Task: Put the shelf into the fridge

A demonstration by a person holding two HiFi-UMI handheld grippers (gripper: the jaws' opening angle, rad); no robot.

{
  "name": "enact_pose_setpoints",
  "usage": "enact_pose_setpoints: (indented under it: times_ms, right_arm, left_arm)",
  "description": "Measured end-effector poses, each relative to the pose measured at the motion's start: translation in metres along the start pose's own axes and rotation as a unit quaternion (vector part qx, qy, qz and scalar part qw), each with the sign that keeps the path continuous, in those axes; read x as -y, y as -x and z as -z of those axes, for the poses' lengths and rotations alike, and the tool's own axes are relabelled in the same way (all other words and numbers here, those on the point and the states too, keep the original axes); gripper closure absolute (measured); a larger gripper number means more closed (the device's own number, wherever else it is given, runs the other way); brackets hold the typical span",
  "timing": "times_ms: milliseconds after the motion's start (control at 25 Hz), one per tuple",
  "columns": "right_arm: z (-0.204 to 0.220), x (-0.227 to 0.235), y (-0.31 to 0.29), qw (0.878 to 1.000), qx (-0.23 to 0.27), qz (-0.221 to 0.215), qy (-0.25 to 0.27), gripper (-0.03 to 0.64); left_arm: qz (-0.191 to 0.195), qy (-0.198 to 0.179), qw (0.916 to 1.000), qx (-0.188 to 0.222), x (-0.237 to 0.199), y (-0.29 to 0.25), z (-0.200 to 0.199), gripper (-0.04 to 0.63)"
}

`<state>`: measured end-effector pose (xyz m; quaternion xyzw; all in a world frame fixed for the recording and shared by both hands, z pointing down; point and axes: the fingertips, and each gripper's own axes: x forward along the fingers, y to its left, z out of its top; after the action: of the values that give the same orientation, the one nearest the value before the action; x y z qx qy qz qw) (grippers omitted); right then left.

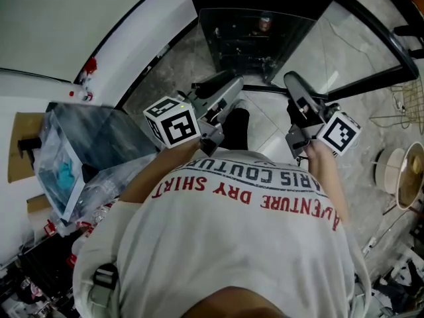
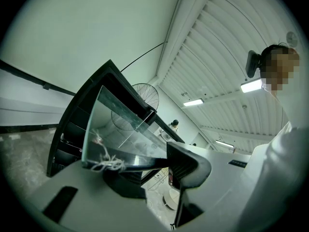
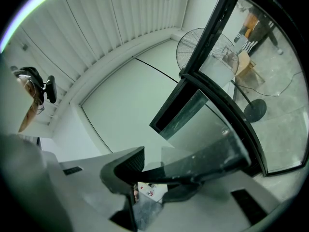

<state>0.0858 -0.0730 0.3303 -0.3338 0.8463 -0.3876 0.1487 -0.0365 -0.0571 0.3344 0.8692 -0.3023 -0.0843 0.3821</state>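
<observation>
Plainly, in the head view the flat clear-glass shelf with a black frame (image 1: 258, 42) hangs level ahead of the person, above the grey marbled floor (image 1: 358, 184). The left tool (image 1: 228, 88) and right tool (image 1: 295, 88) share its near edge. I judge this to be the carrying step. No fridge opening is recognisable, so the next move calls for finding the rails and keeping both sides even.

In the left gripper view, the left tool (image 2: 154, 166) is clenched on the shelf (image 2: 120, 129), beside a tangle of white string (image 2: 106, 164). A round wire fan (image 2: 140, 105) stands beyond, under a white ribbed ceiling with strip lights (image 2: 193, 102).

In the right gripper view, the right tool (image 3: 159, 178) grips the shelf's dark frame (image 3: 212, 161). The fan (image 3: 205, 47) stands near a white wall.
</observation>
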Motion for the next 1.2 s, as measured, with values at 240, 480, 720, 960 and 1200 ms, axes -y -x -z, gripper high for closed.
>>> enact_pose_setpoints:
  times_ms: [240, 480, 720, 960, 1200]
  right_arm:
    - [-0.004, 0.009, -0.010, 1.000, 0.003, 0.005, -0.001, 0.500]
    - [-0.004, 0.012, -0.010, 1.000, 0.008, 0.003, 0.001, 0.500]
    - [-0.003, 0.013, -0.009, 1.000, 0.012, 0.005, -0.006, 0.500]
    - [-0.003, 0.012, -0.008, 1.000, 0.015, 0.004, -0.001, 0.500]
    - [-0.007, 0.020, -0.018, 1.000, 0.007, 0.016, -0.007, 0.500]
  left_arm:
    - [0.006, -0.001, 1.0000, -0.005, -0.011, -0.008, -0.006, 0.440]
    - [0.008, -0.008, 0.9999, -0.006, -0.012, -0.010, -0.007, 0.440]
    - [0.007, -0.009, 0.9999, -0.008, -0.013, -0.010, -0.006, 0.440]
    - [0.011, -0.011, 0.9999, -0.007, -0.012, -0.010, -0.005, 0.440]
    - [0.009, 0.004, 0.9999, -0.010, -0.023, -0.017, -0.011, 0.440]
